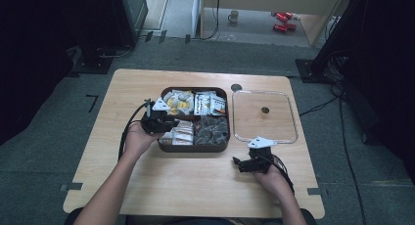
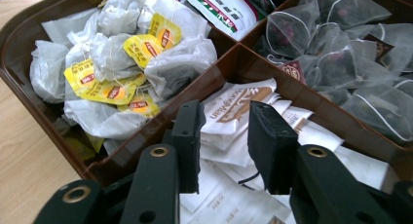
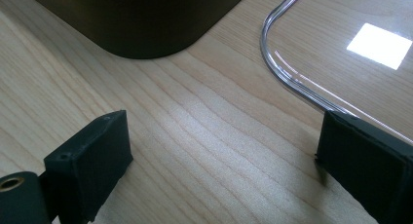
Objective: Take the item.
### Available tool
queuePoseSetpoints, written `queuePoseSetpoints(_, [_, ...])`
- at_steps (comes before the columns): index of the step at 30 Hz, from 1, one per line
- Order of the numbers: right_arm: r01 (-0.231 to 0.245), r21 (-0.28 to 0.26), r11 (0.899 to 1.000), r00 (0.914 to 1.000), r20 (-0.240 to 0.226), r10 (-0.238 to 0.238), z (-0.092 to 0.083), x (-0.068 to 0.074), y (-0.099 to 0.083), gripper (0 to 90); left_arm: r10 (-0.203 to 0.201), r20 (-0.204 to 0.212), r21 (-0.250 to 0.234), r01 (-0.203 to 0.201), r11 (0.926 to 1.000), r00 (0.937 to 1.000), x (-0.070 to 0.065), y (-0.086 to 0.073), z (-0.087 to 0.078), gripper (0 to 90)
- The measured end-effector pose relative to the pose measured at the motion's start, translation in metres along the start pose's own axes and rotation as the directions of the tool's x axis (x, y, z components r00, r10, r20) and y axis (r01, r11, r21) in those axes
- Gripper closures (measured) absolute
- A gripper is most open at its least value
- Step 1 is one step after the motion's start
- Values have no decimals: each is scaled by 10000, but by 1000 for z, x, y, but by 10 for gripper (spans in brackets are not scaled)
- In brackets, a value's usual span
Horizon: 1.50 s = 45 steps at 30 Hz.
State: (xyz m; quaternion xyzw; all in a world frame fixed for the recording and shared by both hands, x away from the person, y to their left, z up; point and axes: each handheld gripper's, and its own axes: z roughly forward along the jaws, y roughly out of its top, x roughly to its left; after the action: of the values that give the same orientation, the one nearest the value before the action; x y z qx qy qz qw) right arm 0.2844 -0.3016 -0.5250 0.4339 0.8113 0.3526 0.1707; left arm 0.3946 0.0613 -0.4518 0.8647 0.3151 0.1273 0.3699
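White paper sachets (image 2: 238, 112) lie stacked in the near-left compartment of the brown divided tray (image 1: 195, 147). Around the top sachet stands the left gripper (image 2: 225, 136), its jaws narrowed but not visibly pressing the paper. Yellow-tagged tea bags (image 2: 122, 63) fill the compartment behind, mesh pyramid bags (image 2: 350, 53) the one alongside. Right gripper (image 3: 219, 156) rests on the wooden table (image 3: 204, 131), jaws wide apart, near the clear lid (image 3: 311, 92).
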Motion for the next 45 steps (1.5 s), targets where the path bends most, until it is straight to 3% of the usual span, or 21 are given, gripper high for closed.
queuePoseSetpoints(16, [9,-5,10000,10000,-7,-9,0,0,0,55,50,101,150,-51,9999,9999,2,-2,19,686])
queuePoseSetpoints(25, [10,-5,10000,10000,-9,-10,0,0,0,55,90,138,406,-96,9991,9999,4,5,23,784])
queuePoseSetpoints(30, [17,-5,10000,10000,-13,-17,0,0,0,55,-155,344,396,142,9991,9993,6,4,25,824])
queuePoseSetpoints(34, [18,-6,10000,10000,-16,-18,0,0,0,55,-282,440,423,263,9988,9986,7,4,25,870])
queuePoseSetpoints(40, [24,-6,10000,10000,-21,-24,0,0,0,55,-49,292,485,35,9988,9996,4,6,23,895])
queuePoseSetpoints(45, [24,-4,10000,10000,-22,-24,0,0,0,55,-223,498,300,208,9993,9985,6,7,14,900])
